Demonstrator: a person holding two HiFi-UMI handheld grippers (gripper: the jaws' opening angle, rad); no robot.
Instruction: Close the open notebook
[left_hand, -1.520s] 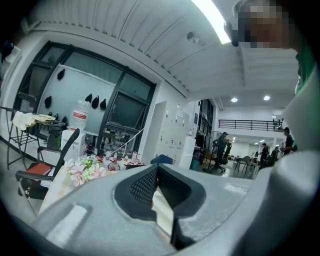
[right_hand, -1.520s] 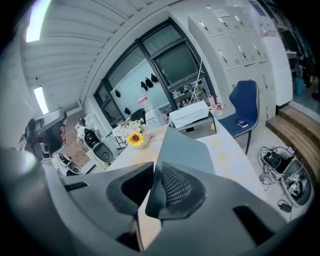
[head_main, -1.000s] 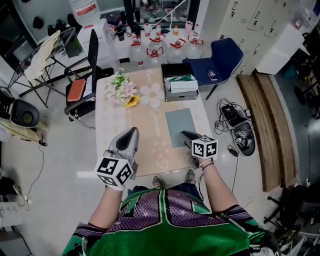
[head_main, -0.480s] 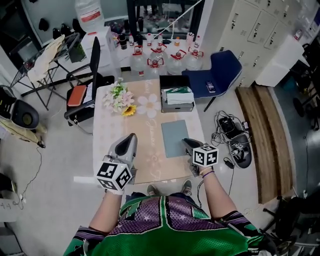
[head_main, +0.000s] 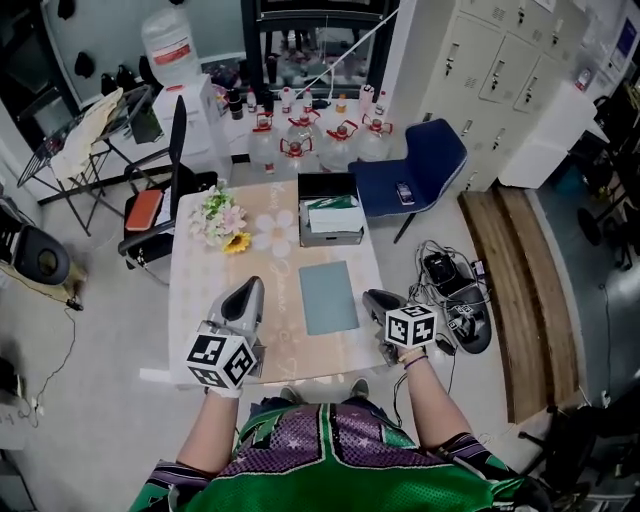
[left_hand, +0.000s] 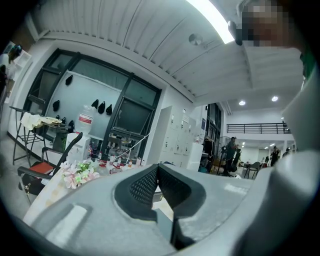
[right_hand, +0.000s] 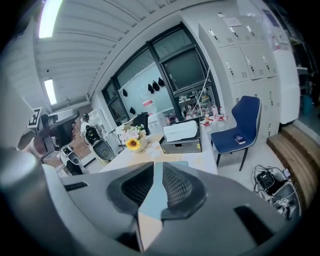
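Note:
A grey-blue notebook (head_main: 328, 297) lies closed and flat on the right half of the beige table (head_main: 205, 290). In the head view my left gripper (head_main: 252, 285) hangs over the table's near left part, shut and holding nothing. My right gripper (head_main: 370, 296) hovers at the table's near right edge, just right of the notebook and apart from it, with its jaws shut to a thin slit and nothing in them. The left gripper view shows the fingertips (left_hand: 158, 166) meeting. In the right gripper view the notebook (right_hand: 180, 163) shows beyond the right gripper (right_hand: 154, 164).
A bunch of flowers (head_main: 222, 218) and a dark box of papers (head_main: 330, 212) stand at the table's far end. A blue chair (head_main: 420, 165) is at the right, a black chair (head_main: 150, 210) at the left. Cables (head_main: 450, 290) lie on the floor near a wooden bench (head_main: 515, 280).
Both grippers have drawn back from the table toward the body and risen. The right one has left the notebook's near corner. The notebook has stayed closed and still.

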